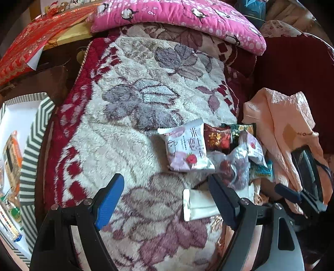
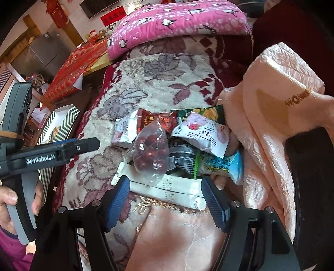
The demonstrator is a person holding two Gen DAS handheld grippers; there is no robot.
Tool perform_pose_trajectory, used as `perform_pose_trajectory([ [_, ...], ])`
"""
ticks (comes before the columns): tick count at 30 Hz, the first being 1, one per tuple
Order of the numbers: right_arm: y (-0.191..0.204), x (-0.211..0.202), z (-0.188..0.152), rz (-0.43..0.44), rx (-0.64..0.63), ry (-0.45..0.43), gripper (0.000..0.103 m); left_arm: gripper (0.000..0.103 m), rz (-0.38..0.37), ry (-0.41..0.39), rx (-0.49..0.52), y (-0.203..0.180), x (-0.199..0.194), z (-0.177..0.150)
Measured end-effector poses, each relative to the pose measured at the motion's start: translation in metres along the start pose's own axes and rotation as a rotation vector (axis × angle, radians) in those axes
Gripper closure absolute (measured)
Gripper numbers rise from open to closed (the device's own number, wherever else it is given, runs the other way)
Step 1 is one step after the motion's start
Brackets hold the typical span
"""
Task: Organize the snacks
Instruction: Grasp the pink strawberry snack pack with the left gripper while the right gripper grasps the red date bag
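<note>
- L gripper [image 1: 165, 193]: jaws spread wide, nothing between them, over the floral blanket [image 1: 133, 116], just left of the snack pile.
- R gripper [image 2: 165, 198]: jaws wide too, straddling the white sachets [image 2: 167, 190] at the pile's near end; pads not pinching them.
- Snack pile sits on the blanket toward its right edge, against the peach cloth [image 2: 271, 129].
- White/pink strawberry pkt [image 1: 187, 150] lies flat at the pile's left; a second one like it [image 2: 202, 133] rests tilted on top of the pile.
- Dark red pkt [image 1: 217, 138] just right of the first, touching it; green pkt [image 2: 200, 113] beside that, at the far end.
- Clear bag of red dates [image 2: 151, 151] mid-pile, overlapping the sachets.
- Black pkt [image 2: 183, 159] under the tilted strawberry pkt; light blue pkt [image 2: 223, 164] at the right, touching the cloth.
- Striped box [image 1: 31, 146] off the blanket's left edge, some snacks inside [image 1: 12, 154]; can't read which.
- Pink penguin cushion [image 1: 177, 14] at the blanket's far edge.
- Person's hand [image 2: 12, 200] grips the L gripper's handle.
</note>
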State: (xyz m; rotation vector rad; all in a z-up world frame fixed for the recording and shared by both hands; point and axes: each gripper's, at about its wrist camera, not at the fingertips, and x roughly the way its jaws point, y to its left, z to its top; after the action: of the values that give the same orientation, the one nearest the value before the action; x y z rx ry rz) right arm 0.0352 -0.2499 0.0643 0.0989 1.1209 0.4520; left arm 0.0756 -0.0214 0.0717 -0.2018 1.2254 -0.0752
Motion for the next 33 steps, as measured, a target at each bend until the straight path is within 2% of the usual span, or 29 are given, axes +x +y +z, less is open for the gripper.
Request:
perform_pose_trajectory([
  [15,-0.006,0.014,-0.002,0.005,-0.001,0.032,0.028,0.021,-0.072,0.053,-0.053,-0.012,0.049,0.034],
  [17,-0.005,0.016,-0.002,0.005,-0.005,0.035,0.028,0.026,-0.072,0.058,-0.037,-0.015,0.053,0.035],
  [18,-0.004,0.017,-0.002,0.003,-0.009,0.037,0.028,0.05,-0.066,0.059,-0.019,-0.017,0.055,0.034],
  [19,-0.004,0.018,-0.001,0.001,-0.011,0.037,0.028,0.053,-0.055,0.068,0.0,-0.019,0.057,0.034],
  [26,0.003,0.019,0.008,0.005,-0.009,-0.003,0.027,0.053,-0.039,0.017,0.02,-0.011,0.042,0.024],
  [33,0.035,0.047,0.026,-0.052,-0.103,0.002,0.027,0.053,0.01,-0.019,0.014,0.012,0.018,0.013],
])
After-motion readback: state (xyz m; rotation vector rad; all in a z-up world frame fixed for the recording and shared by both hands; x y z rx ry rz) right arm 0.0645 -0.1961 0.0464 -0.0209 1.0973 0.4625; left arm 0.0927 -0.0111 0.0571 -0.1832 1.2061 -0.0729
